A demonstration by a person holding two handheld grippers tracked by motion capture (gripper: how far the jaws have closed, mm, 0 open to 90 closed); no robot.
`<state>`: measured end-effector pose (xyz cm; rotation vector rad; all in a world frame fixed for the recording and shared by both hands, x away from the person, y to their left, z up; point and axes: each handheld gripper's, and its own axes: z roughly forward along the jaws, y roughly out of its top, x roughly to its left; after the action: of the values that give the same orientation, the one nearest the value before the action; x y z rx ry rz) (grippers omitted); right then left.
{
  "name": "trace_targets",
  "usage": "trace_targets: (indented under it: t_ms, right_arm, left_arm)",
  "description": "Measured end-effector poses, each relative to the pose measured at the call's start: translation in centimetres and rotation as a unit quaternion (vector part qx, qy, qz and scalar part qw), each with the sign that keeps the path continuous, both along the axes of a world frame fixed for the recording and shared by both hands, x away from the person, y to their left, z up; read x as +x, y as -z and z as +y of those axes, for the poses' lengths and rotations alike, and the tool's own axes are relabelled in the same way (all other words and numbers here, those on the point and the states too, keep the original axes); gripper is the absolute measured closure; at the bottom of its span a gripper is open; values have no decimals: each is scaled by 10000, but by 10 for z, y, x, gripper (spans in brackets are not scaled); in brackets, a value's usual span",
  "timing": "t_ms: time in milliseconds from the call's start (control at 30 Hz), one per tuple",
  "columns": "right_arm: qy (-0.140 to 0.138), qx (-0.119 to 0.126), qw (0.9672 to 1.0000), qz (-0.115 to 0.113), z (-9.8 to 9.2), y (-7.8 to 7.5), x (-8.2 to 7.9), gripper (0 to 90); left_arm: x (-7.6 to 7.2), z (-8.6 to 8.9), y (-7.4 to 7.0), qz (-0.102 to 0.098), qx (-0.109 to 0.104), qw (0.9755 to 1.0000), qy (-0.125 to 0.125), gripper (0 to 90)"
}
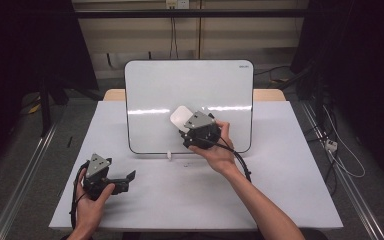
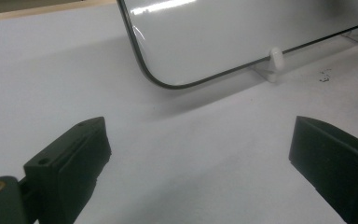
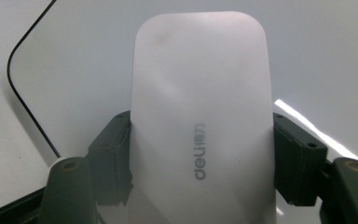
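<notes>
Two grippers are seen in the high view, one in each hand. Nearest, at the lower left of that frame, the left gripper (image 1: 122,179) is held low over the white table (image 1: 280,190), its jaws standing wide apart with nothing between them; in the left gripper view only bare tabletop lies between the two black pads, and the lower rounded corner of the whiteboard (image 2: 223,37) is seen beyond them, propped on small white feet (image 2: 276,58).

Farther in, at the centre of the high view, the right gripper (image 1: 184,125) is clamped on a white whiteboard eraser (image 1: 181,116). In the right gripper view the eraser (image 3: 203,116) is gripped across its width, each pad pressed against one long edge, so that its long axis runs straight out from the jaws toward the top of the frame; grey "deli" lettering is read along that axis.

Farthest, the whiteboard (image 1: 190,85) stands leaning at the back of the table, and its face looks clean. The eraser is seen in front of the board's lower middle; whether it touches the surface cannot be told. The board lies directly ahead of the eraser, so any coming wipe is judged to fall to the right hand, which is much the nearer.
</notes>
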<state>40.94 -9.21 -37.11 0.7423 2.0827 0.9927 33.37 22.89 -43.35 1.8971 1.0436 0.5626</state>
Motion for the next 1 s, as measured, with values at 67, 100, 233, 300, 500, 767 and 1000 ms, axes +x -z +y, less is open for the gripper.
trace_targets:
  t_ms: [67, 100, 233, 300, 500, 767, 1000]
  right_arm:
    - [68, 40, 10000, 7, -5, -1, -1, 316]
    - [101, 49, 9999, -3, -7, -2, -2, 316]
    - [204, 136, 9997, -11, -17, -3, -5, 316]
    - [219, 144, 9997, -12, -21, -3, -5, 316]
    - [339, 184, 9993, 32, -35, -1, -5, 316]
    - [633, 257, 9976, 69, -61, 0, -8, 316]
    - [909, 180, 9957, 71, -80, 6, -11, 316]
  left_arm:
    - [0, -1, -1, -15, 33, 10000, 0, 47]
    - [0, -2, -1, -14, 36, 10000, 12, 47]
    - [0, -4, 0, 0, 76, 10000, 25, 47]
    - [-1, -4, 1, -10, 85, 10000, 34, 47]
    - [-3, -1, -1, -48, 120, 9999, -32, 47]
    - [-6, 4, -4, -78, 79, 9999, -112, 47]
    - [-8, 2, -4, -42, 37, 9999, -99, 47]
